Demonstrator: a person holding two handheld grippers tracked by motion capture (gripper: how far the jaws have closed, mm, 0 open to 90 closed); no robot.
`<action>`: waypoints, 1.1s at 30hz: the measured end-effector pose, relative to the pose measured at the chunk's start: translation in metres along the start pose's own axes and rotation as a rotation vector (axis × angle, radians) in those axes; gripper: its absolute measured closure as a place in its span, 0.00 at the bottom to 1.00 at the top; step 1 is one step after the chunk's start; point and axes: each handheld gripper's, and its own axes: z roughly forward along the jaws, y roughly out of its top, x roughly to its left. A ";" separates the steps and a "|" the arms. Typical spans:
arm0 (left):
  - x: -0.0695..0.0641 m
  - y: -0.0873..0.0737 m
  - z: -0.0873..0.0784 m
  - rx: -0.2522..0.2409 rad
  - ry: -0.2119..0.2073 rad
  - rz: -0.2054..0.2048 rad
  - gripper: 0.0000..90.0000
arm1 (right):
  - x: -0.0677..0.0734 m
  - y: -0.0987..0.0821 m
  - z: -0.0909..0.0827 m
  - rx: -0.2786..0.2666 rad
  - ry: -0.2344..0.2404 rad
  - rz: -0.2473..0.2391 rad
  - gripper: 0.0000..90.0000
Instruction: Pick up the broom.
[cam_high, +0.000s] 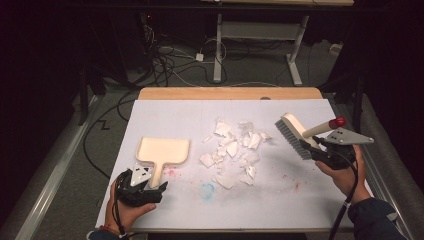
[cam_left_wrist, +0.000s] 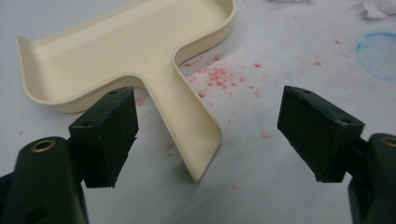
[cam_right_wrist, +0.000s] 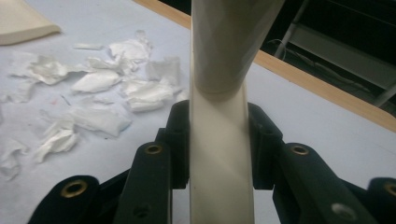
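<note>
Brush (cam_high: 295, 134), one: cream plastic body with a dark bristle strip and a red cap on the handle end. My right gripper (cam_high: 320, 150) is clamped on its handle; the right gripper view shows both black jaws pressed flat against the cream shaft (cam_right_wrist: 218, 154). It hangs above the right side of the table, bristles turned down and leftward toward the scraps. I judge it light and stiff, the smooth handle somewhat slippery, so it is best held where I have it, on the narrow flat of the shaft below the thicker round part. The bristles will flex; the body will not.

Dustpan (cam_high: 162, 152), one: cream plastic, shallow tray with a flat tab handle pointing to the near edge. It lies on the near left of the table. My left gripper (cam_high: 141, 186) stands with its jaws spread wide on either side of that handle (cam_left_wrist: 194, 135), neither pad touching it. I judge it light, rigid and thin-walled, likely to skate on the sheet if pushed; the tab is the one sensible place to take it, pinched across its width.

Paper scraps (cam_high: 232, 150), torn white pieces, roughly fifteen to twenty, too overlapped to count exactly. They are scattered mid-table between dustpan and brush. Featherlight, soft, apt to flutter or cling.

Table (cam_high: 300, 200), one: pale sheet over a wooden top, with faint red specks (cam_left_wrist: 219, 77) near the dustpan and a blue ring mark (cam_high: 207, 190) on the near middle.
</note>
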 end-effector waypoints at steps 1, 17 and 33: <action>0.000 0.000 0.001 0.003 0.003 -0.002 0.22 | -0.001 0.000 0.003 0.003 -0.005 -0.004 0.76; 0.004 0.003 0.004 0.019 0.037 -0.050 0.22 | -0.010 0.002 0.019 0.024 -0.050 -0.029 0.76; 0.002 0.004 0.005 0.019 0.013 -0.006 0.22 | -0.022 0.008 0.041 0.056 -0.103 -0.049 0.76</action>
